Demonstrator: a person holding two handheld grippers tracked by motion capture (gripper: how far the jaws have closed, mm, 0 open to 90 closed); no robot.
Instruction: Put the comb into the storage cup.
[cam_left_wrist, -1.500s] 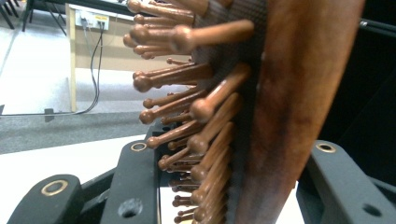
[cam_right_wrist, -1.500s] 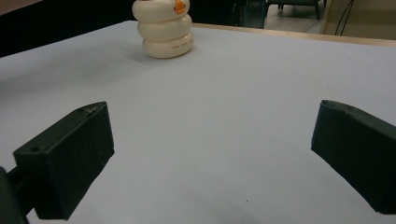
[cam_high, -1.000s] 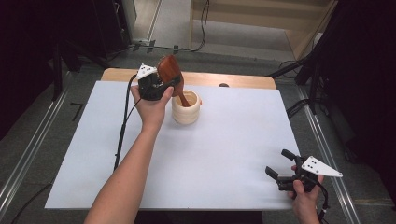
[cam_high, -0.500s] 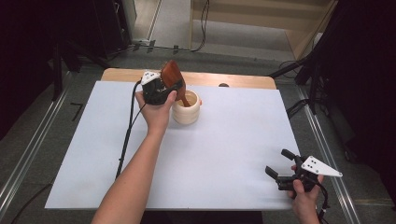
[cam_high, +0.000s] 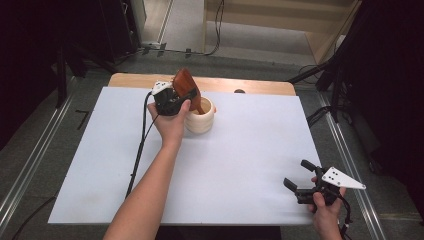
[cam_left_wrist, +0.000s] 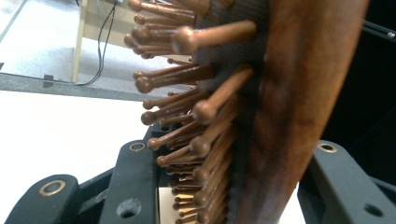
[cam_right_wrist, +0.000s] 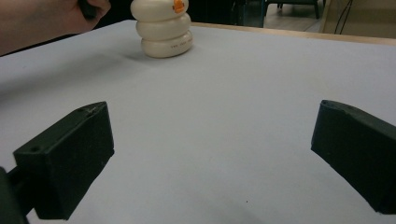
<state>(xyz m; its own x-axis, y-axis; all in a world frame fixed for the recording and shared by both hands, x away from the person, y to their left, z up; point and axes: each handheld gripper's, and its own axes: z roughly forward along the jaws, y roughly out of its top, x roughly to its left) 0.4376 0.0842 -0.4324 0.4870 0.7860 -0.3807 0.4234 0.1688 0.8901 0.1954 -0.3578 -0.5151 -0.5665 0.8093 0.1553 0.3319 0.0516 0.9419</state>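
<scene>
You hold a reddish-brown wooden hairbrush with brown round-tipped pegs set in a dark pad. The ribbed holder by it is cream. Both of your grippers, left and right, are black, each with a pale grey plate. The mat is plain white, on a light wooden table.

A large white sheet is covering a light wooden table; grey carpeted floor is surrounding it, with pale wooden furniture standing beyond in dim surroundings.
</scene>
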